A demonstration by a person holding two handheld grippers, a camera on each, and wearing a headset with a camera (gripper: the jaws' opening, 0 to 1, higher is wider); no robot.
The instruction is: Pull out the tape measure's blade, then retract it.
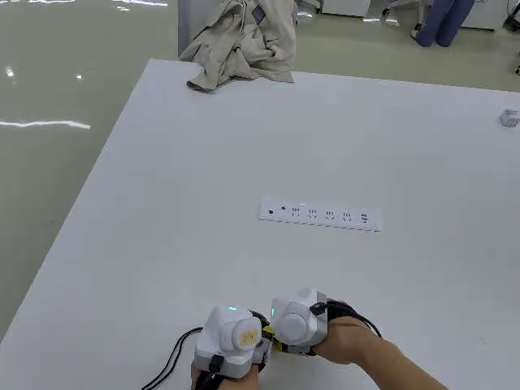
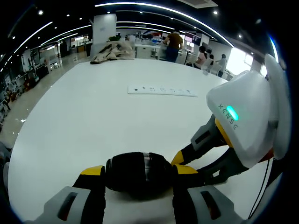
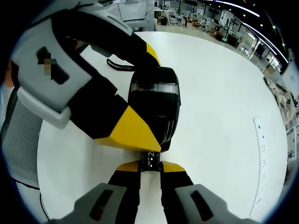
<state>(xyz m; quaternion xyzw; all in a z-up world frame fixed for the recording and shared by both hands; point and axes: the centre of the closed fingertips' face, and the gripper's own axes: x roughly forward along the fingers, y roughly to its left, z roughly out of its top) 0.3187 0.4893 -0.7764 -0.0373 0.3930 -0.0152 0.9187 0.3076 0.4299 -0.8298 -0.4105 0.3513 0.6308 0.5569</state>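
Your left gripper [image 2: 138, 179] has its 2 jaws clamped on the flanks of the tape measure [image 2: 136, 167], a black rounded case. It sits at the near edge of the white table [image 1: 244, 146], well short of the power strip [image 1: 319, 215]. Whether it rests on the top or hangs just above it, I cannot tell.

Your right gripper [image 3: 150, 168] is pinched shut on the blade [image 3: 150, 159]. A short stub of it shows at the case mouth, with a printed 2 on it.

Expect the case to be hard, smooth and fairly hefty, so hold it across the broad sides or it may twist. The blade looks thin and springy. Pinch it flat near its end, draw straight along its length, and feed it back slowly, since the spring will likely snap it home.
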